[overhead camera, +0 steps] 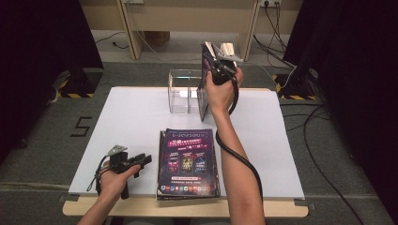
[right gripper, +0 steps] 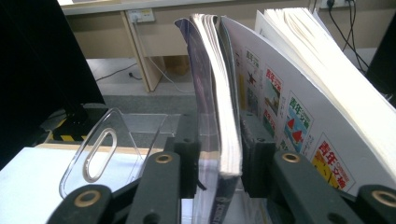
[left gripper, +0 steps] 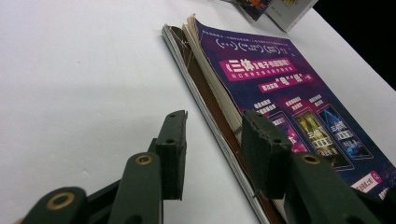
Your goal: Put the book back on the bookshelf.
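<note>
I am holding the right gripper (overhead camera: 217,65) raised at the far side of the table, and its black fingers (right gripper: 254,154) are pressing from both sides on a thin purple-covered magazine (right gripper: 212,116), which is standing upright between them with its white page edges facing me and its spine running down below the pads. Just beyond the right-hand finger, a second magazine with a white back cover printed with small coloured pictures (right gripper: 289,116) is leaning, and I cannot tell whether that pad is touching it. To the left of the fingers and below them, the clear plastic box-shaped file holder (right gripper: 116,140) is sitting on the white table sheet (overhead camera: 136,122). I am resting the left gripper (overhead camera: 141,161) low over the sheet near my edge, its jaws standing about half apart with nothing between them. The stack of purple-covered magazines (left gripper: 280,93) is lying flat just beside the right-hand finger, its spine edge running past the fingertip (left gripper: 261,140), apart from the left-hand one.
</note>
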